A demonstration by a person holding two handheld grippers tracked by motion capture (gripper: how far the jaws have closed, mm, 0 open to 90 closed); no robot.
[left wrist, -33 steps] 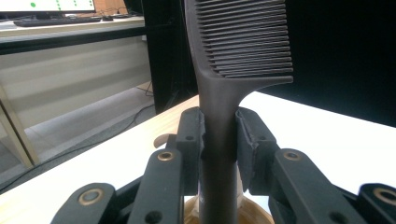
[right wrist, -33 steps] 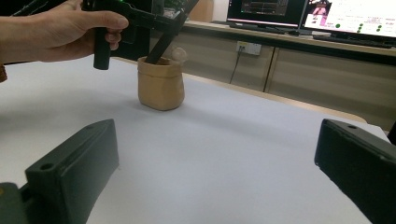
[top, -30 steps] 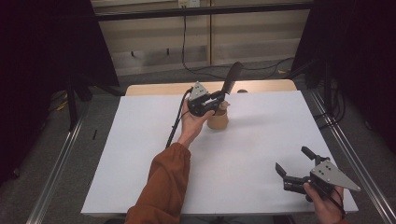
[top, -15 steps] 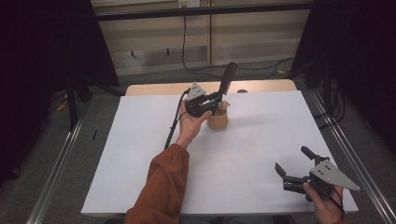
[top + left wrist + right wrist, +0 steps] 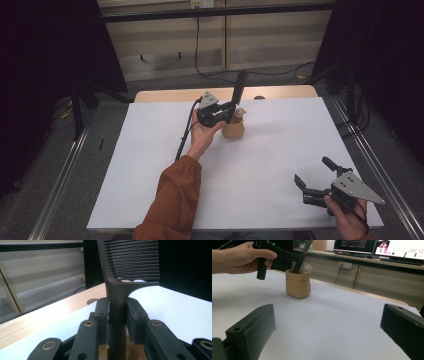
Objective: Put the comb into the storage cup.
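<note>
Black comb's [image 5: 117, 315] lower end inside tan cup [image 5: 233, 129].

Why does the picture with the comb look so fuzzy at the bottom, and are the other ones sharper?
Left gripper view: the black plastic comb has crisp teeth, while the nearest jaw links at the bottom edge are soft, too close to the lens. Right gripper view: the tan pouch-like cup is fairly sharp; the near jaws blur. High view: the white table sheet is evenly lit, the surroundings dark.

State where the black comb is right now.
In the high view the black comb stands upright at the table's far middle, clamped by the left gripper, its lower end inside the tan pouch.
</note>
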